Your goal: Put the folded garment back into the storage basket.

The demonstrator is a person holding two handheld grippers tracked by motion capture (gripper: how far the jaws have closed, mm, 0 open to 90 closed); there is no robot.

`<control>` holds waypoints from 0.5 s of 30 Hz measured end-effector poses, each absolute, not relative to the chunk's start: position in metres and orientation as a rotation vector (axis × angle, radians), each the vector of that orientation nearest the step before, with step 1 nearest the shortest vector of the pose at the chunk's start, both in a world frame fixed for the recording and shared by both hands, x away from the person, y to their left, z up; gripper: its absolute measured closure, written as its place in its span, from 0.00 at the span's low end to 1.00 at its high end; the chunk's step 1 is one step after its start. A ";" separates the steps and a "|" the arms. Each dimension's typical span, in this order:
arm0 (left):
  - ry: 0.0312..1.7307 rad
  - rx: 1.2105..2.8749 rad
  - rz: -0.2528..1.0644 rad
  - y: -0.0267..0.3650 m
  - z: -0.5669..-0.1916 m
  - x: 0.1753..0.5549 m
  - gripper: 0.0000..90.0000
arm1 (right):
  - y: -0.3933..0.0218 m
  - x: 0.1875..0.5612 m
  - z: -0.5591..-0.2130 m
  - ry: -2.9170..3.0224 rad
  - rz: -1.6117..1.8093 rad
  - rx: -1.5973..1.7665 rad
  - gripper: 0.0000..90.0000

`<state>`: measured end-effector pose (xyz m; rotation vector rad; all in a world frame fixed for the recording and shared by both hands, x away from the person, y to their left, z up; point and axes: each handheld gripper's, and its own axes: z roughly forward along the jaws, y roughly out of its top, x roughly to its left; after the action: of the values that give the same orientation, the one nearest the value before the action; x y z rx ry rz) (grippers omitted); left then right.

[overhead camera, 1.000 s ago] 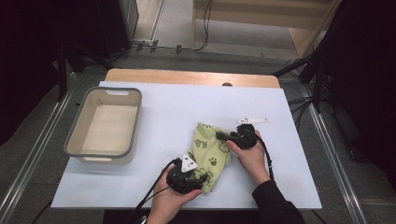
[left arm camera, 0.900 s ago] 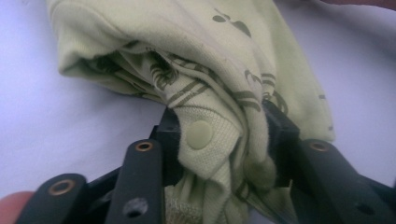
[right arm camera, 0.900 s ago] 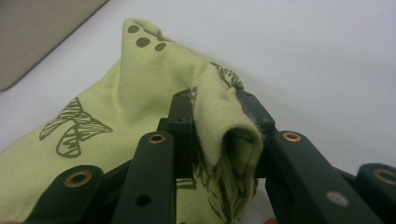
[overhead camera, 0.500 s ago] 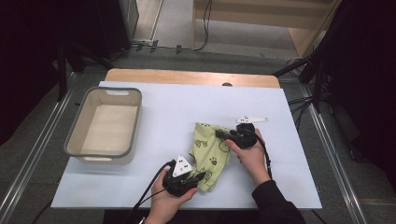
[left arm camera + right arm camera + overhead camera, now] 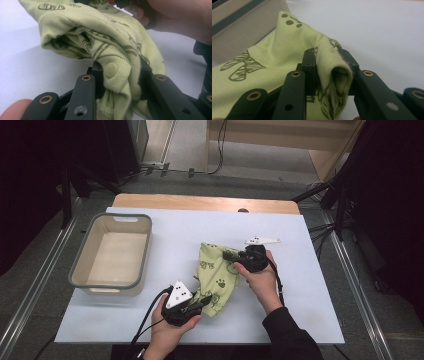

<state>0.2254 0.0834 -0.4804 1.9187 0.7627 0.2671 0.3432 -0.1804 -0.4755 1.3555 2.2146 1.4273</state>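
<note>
My left hand-held gripper has just been closing, and now its jaws press on a thick bunch of the green cloth — in the left gripper view a snap button on the ribbed hem sits right between them. One second ago this gripper lay closer to the middle of the cloth; now it has moved toward my side of the tabletop and grips the near end. My right hand-held gripper is closed on a folded edge at the far end, as before, with the fabric doubled between its jaws. So the cloth is now held at both ends, stretched a little between my two hands, near the middle of the tabletop and right of the grey bin. I think it is ready to be lifted — probably toward the bin
</note>
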 end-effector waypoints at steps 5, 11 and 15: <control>0.764 1.895 0.288 0.092 -0.473 0.226 0.76 | -0.172 0.346 -0.465 2.211 1.441 1.333 0.76; 0.768 1.879 0.299 0.099 -0.468 0.227 0.76 | -0.164 0.349 -0.458 2.207 1.451 1.316 0.76; 0.771 1.868 0.303 0.103 -0.464 0.228 0.76 | -0.161 0.351 -0.455 2.208 1.457 1.311 0.76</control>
<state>0.2283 0.1033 -0.4642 1.8683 0.7706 0.3035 0.3512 -0.1612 -0.4548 1.3114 2.2081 1.4565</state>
